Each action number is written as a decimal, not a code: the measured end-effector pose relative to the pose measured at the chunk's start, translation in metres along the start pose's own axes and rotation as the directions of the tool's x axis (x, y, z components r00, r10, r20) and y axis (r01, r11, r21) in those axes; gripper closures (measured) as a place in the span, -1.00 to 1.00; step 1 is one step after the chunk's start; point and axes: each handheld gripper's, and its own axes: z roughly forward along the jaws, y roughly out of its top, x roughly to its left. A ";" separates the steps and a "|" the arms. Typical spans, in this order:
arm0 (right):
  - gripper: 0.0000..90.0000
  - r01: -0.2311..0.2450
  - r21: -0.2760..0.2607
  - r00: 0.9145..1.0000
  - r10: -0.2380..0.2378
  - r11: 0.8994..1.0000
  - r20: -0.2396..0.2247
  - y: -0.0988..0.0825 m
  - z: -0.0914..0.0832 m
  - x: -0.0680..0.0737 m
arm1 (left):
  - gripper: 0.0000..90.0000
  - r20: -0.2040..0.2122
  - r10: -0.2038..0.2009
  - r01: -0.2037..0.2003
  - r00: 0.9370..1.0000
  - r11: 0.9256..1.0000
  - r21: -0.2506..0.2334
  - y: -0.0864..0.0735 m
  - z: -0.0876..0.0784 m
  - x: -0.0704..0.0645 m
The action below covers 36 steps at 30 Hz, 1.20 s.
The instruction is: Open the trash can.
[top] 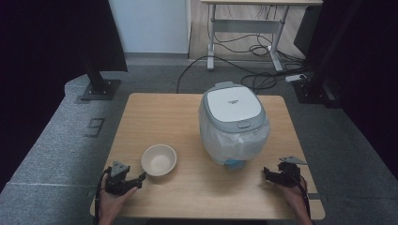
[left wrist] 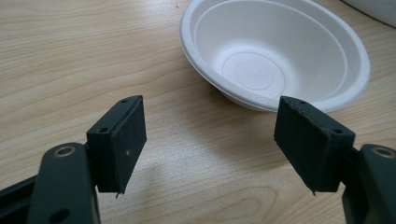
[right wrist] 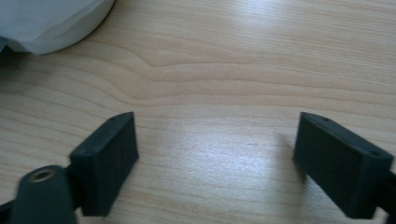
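My left tongs (left wrist: 212, 140) (spread, empty) sit just short of the white bowl (left wrist: 273, 51); right tongs (right wrist: 217, 158), spread too, lie farther off.

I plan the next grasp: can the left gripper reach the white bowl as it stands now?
Probably yes: the left gripper is open beside the bowl, and bare table lies between them.
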 end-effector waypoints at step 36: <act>0.57 0.065 -0.224 0.957 -0.125 0.972 -0.262 0.012 -0.047 0.030 | -0.41 0.025 -0.014 0.015 1.000 1.000 -0.014 0.001 -0.001 0.000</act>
